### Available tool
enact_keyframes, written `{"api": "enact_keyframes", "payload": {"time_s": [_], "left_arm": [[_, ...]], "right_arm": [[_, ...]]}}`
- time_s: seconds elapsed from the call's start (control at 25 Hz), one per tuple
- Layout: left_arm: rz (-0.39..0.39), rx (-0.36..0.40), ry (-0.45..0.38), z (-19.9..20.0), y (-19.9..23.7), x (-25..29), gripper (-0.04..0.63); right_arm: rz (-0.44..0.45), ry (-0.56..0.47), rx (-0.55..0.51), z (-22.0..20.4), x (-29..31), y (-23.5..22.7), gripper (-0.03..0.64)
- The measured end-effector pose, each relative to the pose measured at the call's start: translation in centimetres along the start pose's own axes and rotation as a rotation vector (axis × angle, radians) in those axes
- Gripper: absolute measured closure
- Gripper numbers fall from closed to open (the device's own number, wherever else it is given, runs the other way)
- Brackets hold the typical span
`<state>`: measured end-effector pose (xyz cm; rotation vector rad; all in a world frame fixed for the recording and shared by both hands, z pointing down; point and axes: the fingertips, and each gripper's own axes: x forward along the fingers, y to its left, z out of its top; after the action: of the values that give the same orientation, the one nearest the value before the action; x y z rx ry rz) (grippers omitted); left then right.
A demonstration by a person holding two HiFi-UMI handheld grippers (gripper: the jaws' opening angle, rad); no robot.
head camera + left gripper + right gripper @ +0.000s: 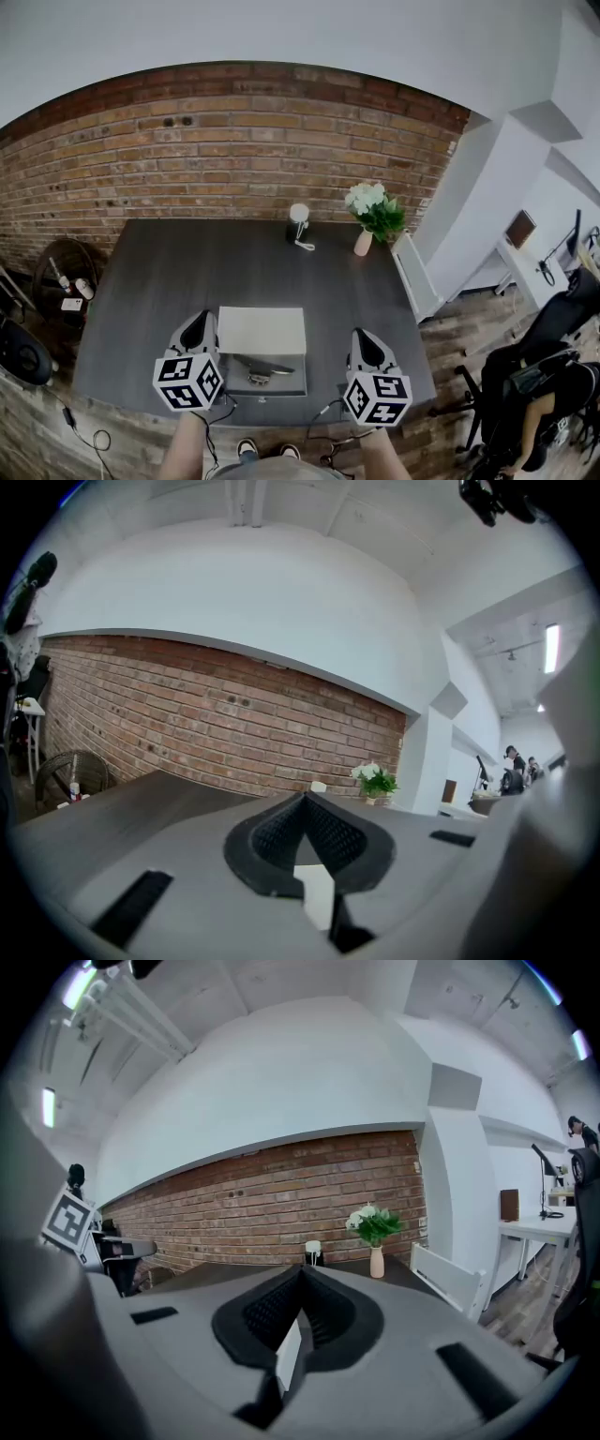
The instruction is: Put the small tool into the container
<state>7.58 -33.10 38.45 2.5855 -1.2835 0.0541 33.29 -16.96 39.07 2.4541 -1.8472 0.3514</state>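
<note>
Both grippers hover shut and empty. The left gripper (199, 330) is just left of the small tool (265, 373), and the right gripper (362, 341) sits further off to its right. The tool seems to lie already inside the open, white-lidded container (262, 330). From here I'd lift both grippers straight away, without knocking the lid.

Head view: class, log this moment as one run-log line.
left gripper: shut, empty | right gripper: shut, empty | container: open, on table between grippers | small tool: apparently inside container
</note>
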Motion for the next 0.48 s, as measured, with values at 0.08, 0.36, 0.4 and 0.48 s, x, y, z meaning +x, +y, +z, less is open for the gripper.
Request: {"api": "enact_keyframes", "payload": {"time_s": [0.08,0.36,0.4,0.48], "left_arm": [[0.008,-0.003,0.003,-0.2,0.2,-0.2,0.601],[0.032,-0.016,0.012,-1.0,1.3,-0.8,0.601],[0.034,-0.017,0.014,-1.1,1.4,-0.8,0.601],[0.037,-0.018,0.017,-1.1,1.6,-1.0,0.6]], "right_arm": [[0.002,0.001,-0.006,0.0,0.0,-0.1,0.615],[0.005,0.0,-0.015,0.1,0.3,0.2,0.616],[0.006,0.001,-0.014,0.1,0.4,0.3,0.615],[0.006,0.004,-0.01,0.0,0.4,0.3,0.616]]}}
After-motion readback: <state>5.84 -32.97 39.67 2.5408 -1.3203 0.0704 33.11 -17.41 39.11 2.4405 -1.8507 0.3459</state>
